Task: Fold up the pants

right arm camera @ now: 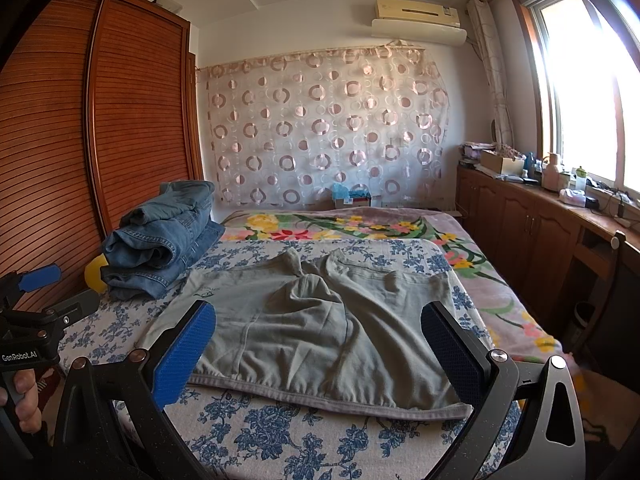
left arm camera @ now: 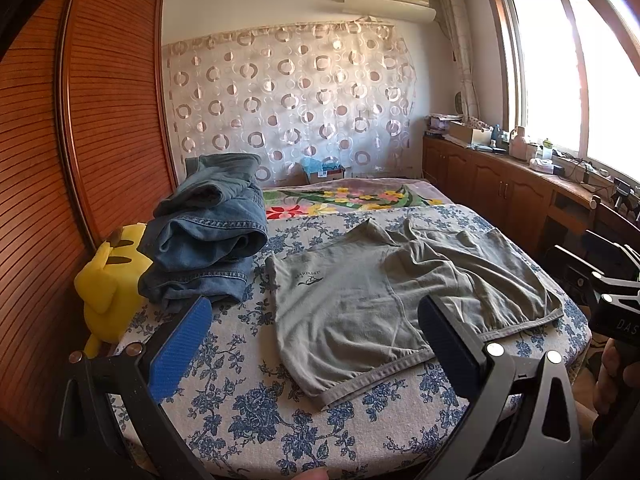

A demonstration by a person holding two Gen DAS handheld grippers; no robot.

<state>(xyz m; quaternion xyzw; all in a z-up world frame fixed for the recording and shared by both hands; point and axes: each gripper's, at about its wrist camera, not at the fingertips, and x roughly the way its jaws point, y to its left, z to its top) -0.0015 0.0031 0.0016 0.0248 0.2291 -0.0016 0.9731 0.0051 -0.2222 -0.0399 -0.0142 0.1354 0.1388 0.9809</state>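
Right hand-held gripper (right arm camera: 316, 344) gapes over soft, rumpled grey pants (right arm camera: 320, 332).

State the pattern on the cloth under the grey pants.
Blue flowers on white cloth, clearest in the left wrist view.

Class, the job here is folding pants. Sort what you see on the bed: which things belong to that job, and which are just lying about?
Belongs to the job:
grey pants, spread flat
left gripper, open
right gripper, open

Just lying about:
folded jeans
yellow plush toy
floral blanket
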